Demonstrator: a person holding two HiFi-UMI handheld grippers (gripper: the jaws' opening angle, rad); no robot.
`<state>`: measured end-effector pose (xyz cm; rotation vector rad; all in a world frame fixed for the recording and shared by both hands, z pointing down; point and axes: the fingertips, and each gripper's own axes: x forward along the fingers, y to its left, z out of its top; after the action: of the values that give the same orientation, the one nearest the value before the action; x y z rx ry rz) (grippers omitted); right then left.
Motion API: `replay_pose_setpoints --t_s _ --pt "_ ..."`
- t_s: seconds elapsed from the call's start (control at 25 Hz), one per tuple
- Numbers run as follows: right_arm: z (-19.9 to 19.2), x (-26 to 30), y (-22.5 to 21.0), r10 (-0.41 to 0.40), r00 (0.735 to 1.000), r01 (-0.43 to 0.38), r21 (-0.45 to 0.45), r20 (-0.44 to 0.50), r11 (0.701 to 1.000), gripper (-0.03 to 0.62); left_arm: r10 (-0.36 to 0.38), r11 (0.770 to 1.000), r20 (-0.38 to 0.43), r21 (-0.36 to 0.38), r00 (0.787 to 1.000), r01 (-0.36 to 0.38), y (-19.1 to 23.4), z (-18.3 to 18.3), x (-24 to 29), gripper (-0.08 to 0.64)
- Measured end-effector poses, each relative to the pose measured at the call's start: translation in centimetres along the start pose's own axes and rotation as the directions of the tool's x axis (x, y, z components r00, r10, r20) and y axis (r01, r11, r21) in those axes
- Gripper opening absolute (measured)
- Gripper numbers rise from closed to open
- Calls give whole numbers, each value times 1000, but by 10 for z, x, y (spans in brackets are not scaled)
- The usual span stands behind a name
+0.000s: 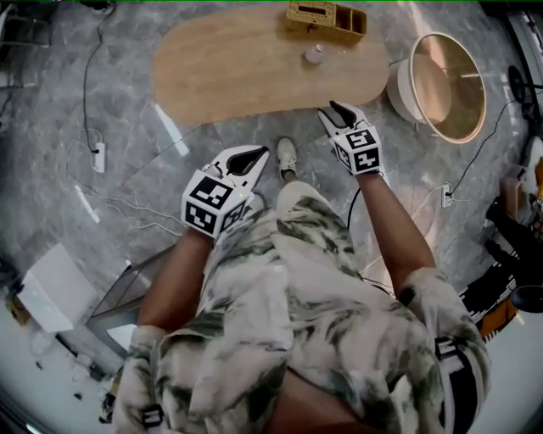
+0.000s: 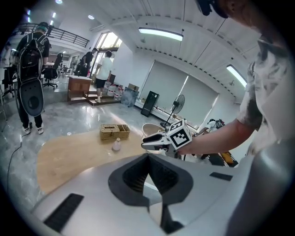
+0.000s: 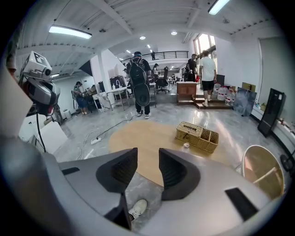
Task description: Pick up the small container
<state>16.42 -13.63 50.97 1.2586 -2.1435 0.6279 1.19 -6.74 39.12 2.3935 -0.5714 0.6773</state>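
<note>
Scene: I stand at the near edge of a low oval wooden desk (image 1: 237, 68), a gripper in each hand, with the pickup not yet begun.
Small container: the small container (image 1: 315, 55) stands upright toward the desk's far right end. It sits just on my side of a wicker basket (image 1: 327, 17) at the far edge, and nothing is touching it.
Right gripper: my right gripper (image 1: 335, 110) hangs at the desk's near edge, toward its right end, pointing at the container but well short of it. Its jaws stand apart, and the gap between them shows only desk and floor.
Left gripper: my left gripper (image 1: 254, 154) hangs over the floor short of the desk, near my shoe (image 1: 287, 157). Its jaws are together with nothing between them.
Done: by my reading, nothing more than lining up, since the container rests where it stands.
Remaining: the whole grasp is still to do. I must reach across the desk, bring the jaws around the container, close them and lift.
Likely hand: the right, I judge, as it is nearer and already parted.
</note>
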Motion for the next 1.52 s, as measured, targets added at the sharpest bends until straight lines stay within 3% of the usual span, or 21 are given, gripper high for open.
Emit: replay_pose_setpoints --t_s 0.36,0.68,1.52 --pt "-18 77 -68 -5 999 5 -9 -49 1000 170 52 997 -36 -48 998 -53 41 7 46 23" --pt "-40 131 -106 -8 994 10 19 -113 1000 181 46 995 -53 -85 998 -50 58 13 78 23" --pt "-58 243 -195 -68 989 78 78 -130 994 225 72 981 -83 -175 994 -86 91 4 117 23"
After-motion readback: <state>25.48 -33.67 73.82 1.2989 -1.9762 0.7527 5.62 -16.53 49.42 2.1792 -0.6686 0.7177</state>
